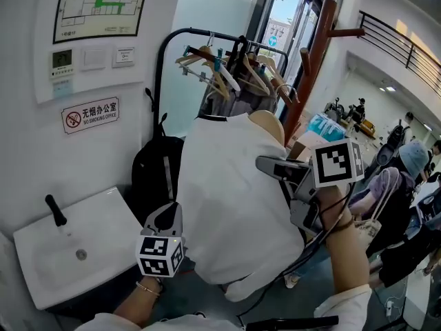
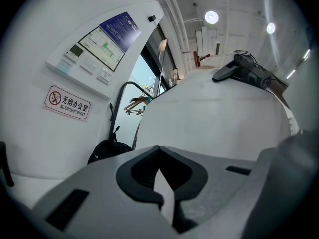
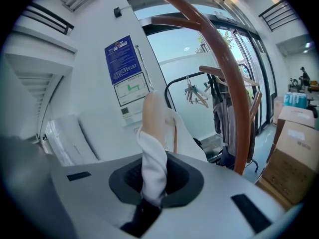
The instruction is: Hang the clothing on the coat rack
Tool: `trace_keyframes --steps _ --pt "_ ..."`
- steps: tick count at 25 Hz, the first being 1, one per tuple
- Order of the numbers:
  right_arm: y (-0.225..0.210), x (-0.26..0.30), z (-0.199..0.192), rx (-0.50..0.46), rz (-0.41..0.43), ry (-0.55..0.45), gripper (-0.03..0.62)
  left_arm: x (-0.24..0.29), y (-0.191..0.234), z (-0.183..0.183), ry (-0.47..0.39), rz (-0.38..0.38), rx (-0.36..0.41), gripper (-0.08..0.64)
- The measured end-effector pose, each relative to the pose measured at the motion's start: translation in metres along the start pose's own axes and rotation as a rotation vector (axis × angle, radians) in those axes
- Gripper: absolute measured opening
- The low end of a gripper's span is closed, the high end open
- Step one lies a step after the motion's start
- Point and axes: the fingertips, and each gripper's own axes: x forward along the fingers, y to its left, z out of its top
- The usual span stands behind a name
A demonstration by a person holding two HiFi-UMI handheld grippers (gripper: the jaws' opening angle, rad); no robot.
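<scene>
Left gripper: head view, nearest and low; it sits at the left edge of the white garment.
Right gripper: up at the garment's right shoulder, just under the end of the wooden hanger.
Garment's place: held in the air between both grippers, in front of the clothes rail and left of the brown coat rack.
Left gripper view: jaws are pressed together on a thin fold of white cloth; the garment's back fills the view ahead.
Right gripper view: jaws pinch a twisted bunch of white cloth below the hanger's end; the coat rack's trunk is near on the right.
Handling: probably light, soft and limp. It could slide off the hanger if tilted, so the shoulder by the hanger looks like the safest hold.
</scene>
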Motion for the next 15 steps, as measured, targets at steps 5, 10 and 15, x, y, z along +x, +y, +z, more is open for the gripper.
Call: trace_keyframes --steps 5,10,15 --pt "0.001 -0.011 0.014 0.019 -0.008 -0.021 0.041 -0.002 -0.002 0.001 -0.009 -0.002 -0.002 0.008" --pt "0.003 -0.022 0.03 0.054 -0.053 -0.031 0.041 -0.004 -0.005 0.006 -0.022 -0.003 -0.009 0.008" --pt "0.008 -0.024 0.047 0.0 -0.03 -0.025 0.041 -0.004 -0.007 0.008 -0.037 -0.004 -0.012 0.008"
